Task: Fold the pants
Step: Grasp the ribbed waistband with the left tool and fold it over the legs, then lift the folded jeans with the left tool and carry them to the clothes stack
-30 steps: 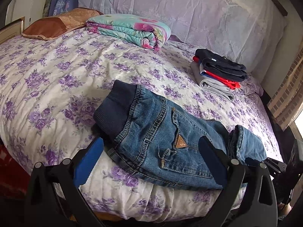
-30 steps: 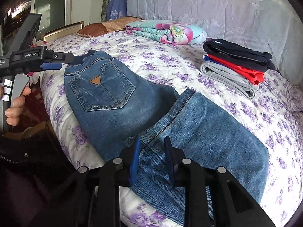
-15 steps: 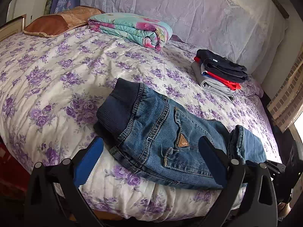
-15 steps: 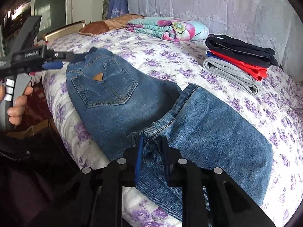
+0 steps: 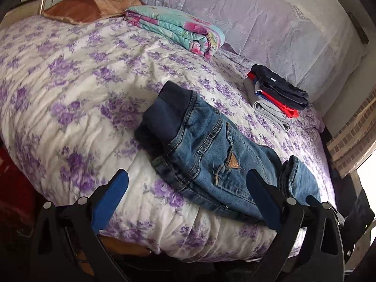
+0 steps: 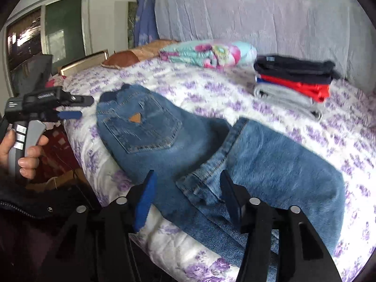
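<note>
Blue jeans (image 5: 211, 155) lie near the front edge of the bed, the dark waistband toward the left and the legs folded back over themselves (image 6: 282, 171). My left gripper (image 5: 186, 176) hovers wide open in front of the waist end and touches nothing. In the right wrist view it (image 6: 70, 108) hangs beside the waistband, held by a hand (image 6: 25, 155). My right gripper (image 6: 188, 176) is over the folded leg hem (image 6: 206, 183). Its jaws are opening, the denim lies under the gap, and the pads (image 6: 145, 195) do not press on it.
A stack of folded clothes (image 5: 275, 96) in dark, red and grey sits at the back right of the flowered bedsheet (image 5: 70, 82). A folded floral quilt (image 5: 178, 30) and a brown pillow (image 5: 89, 7) lie by the headboard. A brick wall (image 5: 352, 136) borders the right side.
My right gripper was shut on the leg hem; its jaws have now spread and let the denim go. The left gripper shifted a little and rolled, still open.
</note>
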Demonstrator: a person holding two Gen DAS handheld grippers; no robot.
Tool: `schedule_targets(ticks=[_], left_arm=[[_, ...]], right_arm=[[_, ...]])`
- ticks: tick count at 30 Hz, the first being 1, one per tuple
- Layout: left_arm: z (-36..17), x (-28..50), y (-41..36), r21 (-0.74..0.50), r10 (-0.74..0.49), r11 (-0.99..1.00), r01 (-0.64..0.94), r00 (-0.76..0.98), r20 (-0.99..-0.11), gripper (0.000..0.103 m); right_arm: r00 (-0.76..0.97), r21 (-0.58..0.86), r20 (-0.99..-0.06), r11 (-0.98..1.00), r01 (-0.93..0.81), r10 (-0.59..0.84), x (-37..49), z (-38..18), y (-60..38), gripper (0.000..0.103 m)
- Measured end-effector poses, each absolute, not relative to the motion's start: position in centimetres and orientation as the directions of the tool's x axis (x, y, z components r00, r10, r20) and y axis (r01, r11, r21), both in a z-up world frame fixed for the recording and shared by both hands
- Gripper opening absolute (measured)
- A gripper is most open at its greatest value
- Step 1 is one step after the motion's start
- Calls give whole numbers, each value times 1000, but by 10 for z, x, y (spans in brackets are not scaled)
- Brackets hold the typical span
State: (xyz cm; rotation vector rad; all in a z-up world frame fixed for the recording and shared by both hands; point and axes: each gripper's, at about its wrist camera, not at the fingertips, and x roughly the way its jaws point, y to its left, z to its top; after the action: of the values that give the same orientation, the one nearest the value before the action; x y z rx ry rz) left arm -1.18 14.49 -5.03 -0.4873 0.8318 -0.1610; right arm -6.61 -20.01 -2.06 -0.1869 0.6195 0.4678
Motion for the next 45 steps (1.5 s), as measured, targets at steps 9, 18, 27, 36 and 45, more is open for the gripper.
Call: schedule_targets(ticks=[9,18,27,36,45], left_arm=[[-80,25,151,-696,-419,698,-166,693,-586,98],[-90,46,150,-816,-531,563,-133,698,-481,64],[-22,29,97,-662,-500,740,121,757,-421,28],[54,-15,-129,-256,-683,704,662,534,-499,28],[-30,-38,-213,-160,-646,566,809,315,-695,74]], right_arm=[[763,35,-551,923,-384,338,-75,-11,-229,65],[800,120,-528,958,-260,283,-90,-15,-274,64],[846,161,-505,982,-100,170,-100,-11,-329,56],[897,147,-435,977,156,-78,-133,11,-407,56],[885,212,-466,971,113,-1,-147,9,-431,74]])
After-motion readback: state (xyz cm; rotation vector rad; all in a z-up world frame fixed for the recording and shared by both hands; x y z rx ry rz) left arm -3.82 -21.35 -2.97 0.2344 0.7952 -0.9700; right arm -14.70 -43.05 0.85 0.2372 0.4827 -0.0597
